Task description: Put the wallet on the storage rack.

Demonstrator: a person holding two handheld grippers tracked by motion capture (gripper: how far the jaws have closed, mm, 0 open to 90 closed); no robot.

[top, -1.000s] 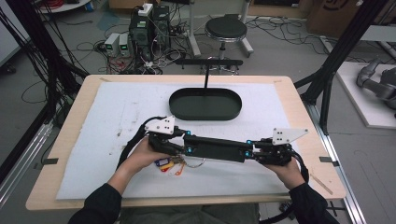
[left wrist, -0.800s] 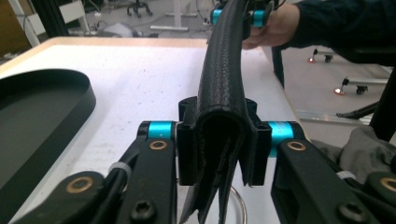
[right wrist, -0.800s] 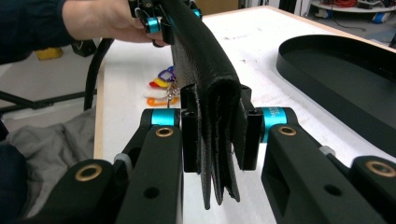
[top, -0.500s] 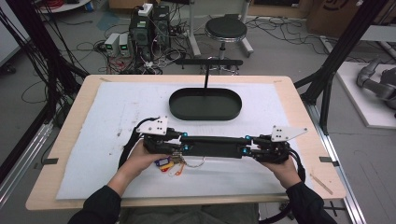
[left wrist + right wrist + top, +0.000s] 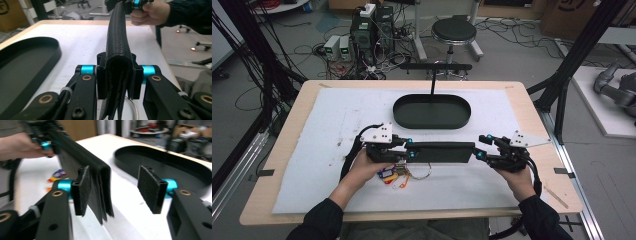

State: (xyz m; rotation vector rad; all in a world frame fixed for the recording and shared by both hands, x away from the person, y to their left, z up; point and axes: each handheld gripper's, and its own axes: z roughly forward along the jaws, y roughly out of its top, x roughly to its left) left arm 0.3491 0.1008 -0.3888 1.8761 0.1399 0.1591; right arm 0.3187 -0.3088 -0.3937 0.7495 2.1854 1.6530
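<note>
We are gripping a long black wallet with our left gripper, its jaws clamped on one end, holding it on edge above the white mat. Our right gripper is sitting at the other end with its pads standing apart — one touching the wallet's side. A bunch of coloured key tags is lying just beneath. Farther off, the black oval tray is sitting bare; its far rim is getting cut off in the gripper views.

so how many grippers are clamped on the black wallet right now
1. The left gripper is shut on the wallet at its left end. The right gripper stands open at the other end, one pad against the wallet, the other apart.
</note>
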